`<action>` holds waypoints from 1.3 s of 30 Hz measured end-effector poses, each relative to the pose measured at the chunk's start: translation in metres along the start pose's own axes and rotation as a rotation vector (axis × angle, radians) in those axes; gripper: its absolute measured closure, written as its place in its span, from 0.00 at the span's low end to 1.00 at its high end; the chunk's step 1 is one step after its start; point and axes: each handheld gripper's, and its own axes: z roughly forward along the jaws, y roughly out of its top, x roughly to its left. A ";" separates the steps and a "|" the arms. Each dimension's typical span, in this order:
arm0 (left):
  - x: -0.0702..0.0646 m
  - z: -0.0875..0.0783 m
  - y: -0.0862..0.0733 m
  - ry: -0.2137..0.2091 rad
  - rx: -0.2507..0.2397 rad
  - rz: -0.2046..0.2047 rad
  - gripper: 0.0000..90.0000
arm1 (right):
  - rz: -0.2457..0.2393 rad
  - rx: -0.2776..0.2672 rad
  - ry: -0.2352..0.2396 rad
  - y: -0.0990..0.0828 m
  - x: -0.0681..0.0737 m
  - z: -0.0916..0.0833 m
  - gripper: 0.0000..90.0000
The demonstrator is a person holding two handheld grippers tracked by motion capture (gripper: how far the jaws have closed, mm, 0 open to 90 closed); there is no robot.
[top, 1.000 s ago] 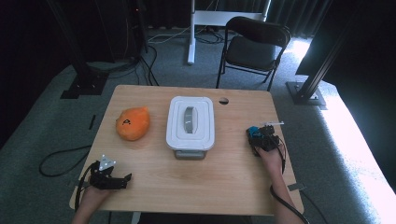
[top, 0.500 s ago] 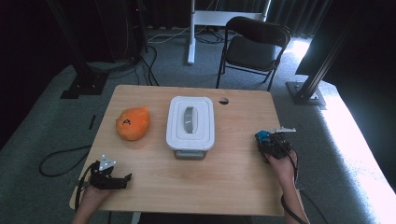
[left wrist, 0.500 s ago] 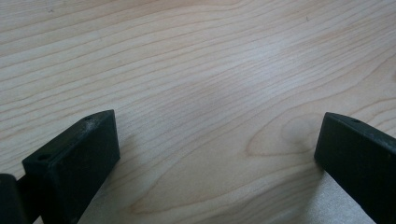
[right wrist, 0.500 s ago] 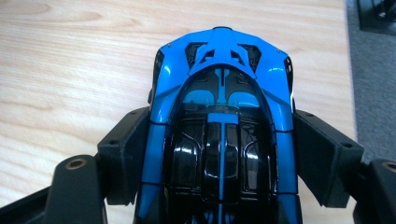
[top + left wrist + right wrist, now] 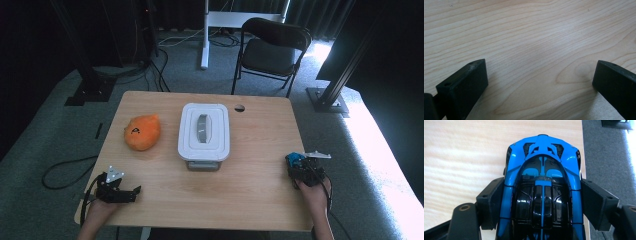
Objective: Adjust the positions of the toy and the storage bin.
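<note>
A blue and black toy car (image 5: 541, 187) sits between the black jaws of my right gripper (image 5: 541, 202), which press on both its flanks. In the high view that gripper (image 5: 300, 167) is near the table's right edge, the car's blue tip (image 5: 295, 159) poking out ahead of it. My left gripper (image 5: 131, 192) rests at the front left corner of the table, lying low over the wood. Its jaws (image 5: 536, 82) stand wide apart with bare tabletop between them.
A white lidded box (image 5: 204, 135) with a grey handle stands mid-table. An orange plush toy (image 5: 142, 132) lies to its left. The wooden table (image 5: 250, 195) has a round cable hole (image 5: 239, 108) at the back. A black folding chair (image 5: 272, 50) stands behind it.
My right hand has carried the toy car back toward the table's front edge and slightly to the right. The left gripper has stayed where it was.
</note>
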 end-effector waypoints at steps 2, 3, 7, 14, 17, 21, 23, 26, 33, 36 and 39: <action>0.000 0.000 0.000 0.000 0.002 0.002 0.00 | 0.003 0.006 -0.010 -0.005 -0.001 0.001 0.28; 0.000 0.000 0.000 0.000 0.003 0.002 0.00 | 0.002 0.016 -0.011 -0.007 -0.002 0.001 0.28; 0.000 0.000 0.000 0.000 0.002 0.002 0.00 | 0.003 0.025 -0.004 -0.014 -0.002 0.002 0.28; 0.000 0.000 0.000 0.000 0.003 0.002 0.00 | 0.024 0.021 0.004 -0.025 -0.003 0.004 0.28; 0.000 0.000 0.000 0.000 0.002 0.001 0.00 | 0.032 0.015 0.030 -0.029 -0.007 0.003 0.28; 0.000 0.000 0.000 0.000 0.002 0.002 0.00 | 0.046 0.004 0.044 -0.033 -0.008 0.003 0.26; 0.000 0.000 0.000 0.000 0.002 0.001 0.00 | 0.045 0.002 0.030 -0.032 -0.008 0.003 0.22; 0.000 0.000 0.000 0.000 0.002 0.002 0.00 | 0.021 0.006 0.034 -0.031 -0.007 0.000 0.21; 0.000 0.000 0.000 0.000 0.002 0.002 0.00 | 0.008 -0.076 0.071 -0.023 -0.006 -0.017 0.16; 0.000 0.000 0.000 0.000 0.002 0.002 0.00 | -0.018 -0.125 0.105 -0.018 0.001 -0.024 0.14; 0.000 0.000 0.000 0.000 0.002 0.002 0.00 | -0.035 -0.164 0.152 -0.014 0.008 -0.030 0.13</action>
